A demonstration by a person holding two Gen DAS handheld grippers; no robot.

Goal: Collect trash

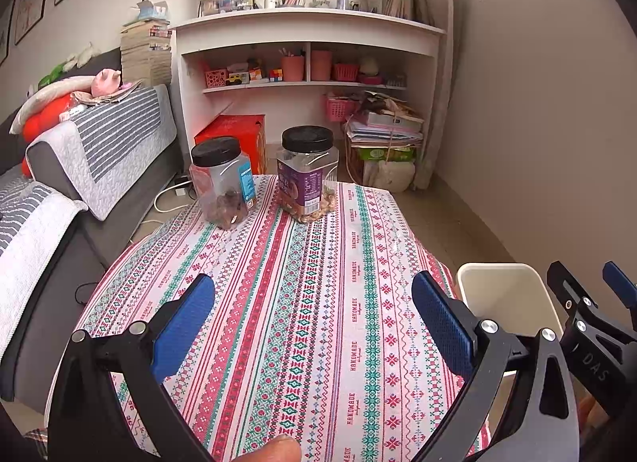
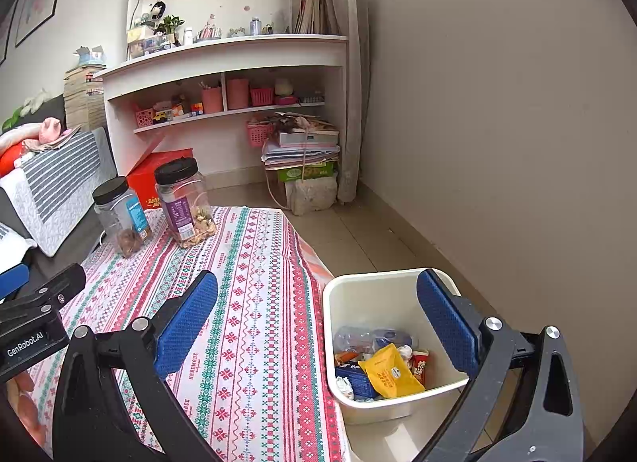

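A cream trash bin (image 2: 330, 326) stands on the floor at the table's right side; its rim also shows in the left wrist view (image 1: 501, 269). Inside lie a yellow packet (image 2: 388, 372), a blue wrapper (image 2: 356, 380), a red packet (image 2: 419, 366) and crumpled clear plastic (image 2: 358, 336). My left gripper (image 1: 312, 316) is open and empty above the patterned tablecloth (image 1: 302, 302). My right gripper (image 2: 318, 316) is open and empty, hovering over the table edge and the bin.
Two clear jars with black lids stand at the table's far end, one blue-labelled (image 1: 223, 183), one purple-labelled (image 1: 308, 173). A grey sofa (image 1: 79, 183) runs along the left. White shelves (image 1: 306, 63) and stacked books (image 1: 384, 131) stand behind. A wall (image 2: 497, 143) is on the right.
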